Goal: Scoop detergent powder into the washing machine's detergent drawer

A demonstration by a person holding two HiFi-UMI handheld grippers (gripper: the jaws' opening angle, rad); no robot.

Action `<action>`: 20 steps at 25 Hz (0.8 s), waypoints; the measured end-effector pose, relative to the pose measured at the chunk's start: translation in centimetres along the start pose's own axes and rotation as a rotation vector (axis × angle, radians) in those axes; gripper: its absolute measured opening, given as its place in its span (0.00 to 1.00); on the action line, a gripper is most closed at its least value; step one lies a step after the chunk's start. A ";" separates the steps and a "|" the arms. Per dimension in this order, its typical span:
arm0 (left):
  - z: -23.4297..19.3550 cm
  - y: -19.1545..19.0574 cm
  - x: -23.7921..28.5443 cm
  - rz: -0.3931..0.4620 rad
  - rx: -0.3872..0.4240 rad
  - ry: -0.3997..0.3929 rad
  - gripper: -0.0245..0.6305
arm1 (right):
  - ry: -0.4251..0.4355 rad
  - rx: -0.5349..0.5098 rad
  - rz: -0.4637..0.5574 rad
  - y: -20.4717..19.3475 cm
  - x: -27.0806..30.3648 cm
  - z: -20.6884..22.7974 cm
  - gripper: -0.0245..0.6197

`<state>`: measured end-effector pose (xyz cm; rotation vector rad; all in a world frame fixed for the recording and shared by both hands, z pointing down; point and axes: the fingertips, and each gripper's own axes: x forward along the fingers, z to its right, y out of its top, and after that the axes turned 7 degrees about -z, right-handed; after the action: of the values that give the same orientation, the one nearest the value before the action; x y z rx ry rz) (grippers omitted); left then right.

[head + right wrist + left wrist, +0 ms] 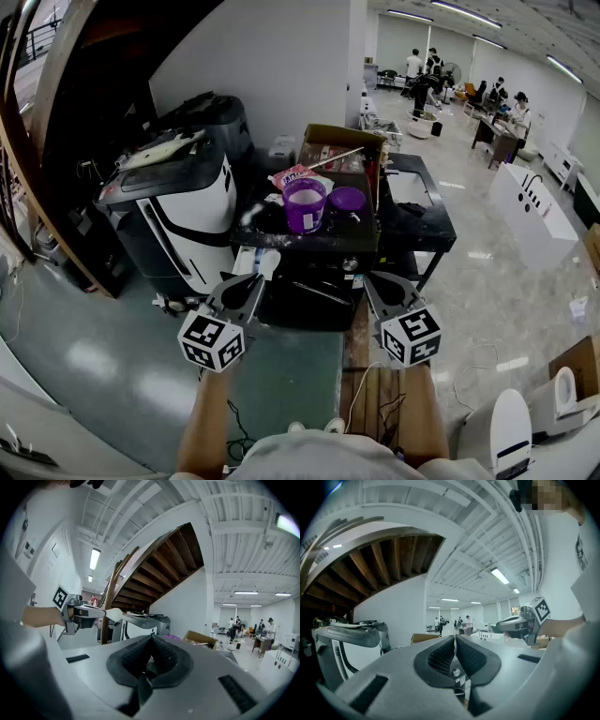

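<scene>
A purple tub (305, 204) stands on the black top of the washing machine (328, 239). A purple lid (348, 200) lies to its right and a pink detergent bag (295, 176) behind it. A small white part (267, 263) shows at the machine's front left; I cannot tell if it is the drawer. My left gripper (251, 284) (455, 641) and right gripper (379, 286) (151, 643) are held side by side in front of the machine, short of it. Both are shut with nothing between the pads. Each shows in the other's view, the right gripper (519, 623) and the left gripper (85, 612).
An open cardboard box (342, 141) sits behind the tub. Two large printers (178, 211) stand at the left against the wall under a wooden staircase (164, 569). A white appliance (506, 431) is at the lower right. People work at desks (497, 131) far back.
</scene>
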<state>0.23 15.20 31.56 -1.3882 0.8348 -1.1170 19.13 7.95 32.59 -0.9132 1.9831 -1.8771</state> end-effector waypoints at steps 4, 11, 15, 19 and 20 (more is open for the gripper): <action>0.2 0.2 1.4 0.003 -0.005 0.002 0.06 | -0.002 -0.009 0.000 -0.2 0.2 1.5 0.04; 1.9 0.0 3.8 -0.011 0.011 0.011 0.06 | 0.017 0.021 0.044 -0.8 -0.6 4.1 0.05; 2.9 -0.5 4.8 -0.036 0.033 0.029 0.06 | 0.019 0.023 0.049 -1.7 -1.0 5.3 0.05; 2.9 -1.3 5.7 -0.054 0.024 0.040 0.06 | 0.061 0.085 0.067 -2.8 -0.7 6.1 0.05; 2.7 -1.5 6.0 -0.058 0.018 0.041 0.06 | 0.064 0.094 0.066 -3.0 -0.4 6.4 0.05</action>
<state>4.45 10.66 34.20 -1.3859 0.8162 -1.1986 23.97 3.22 34.59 -0.7620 1.9173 -1.9675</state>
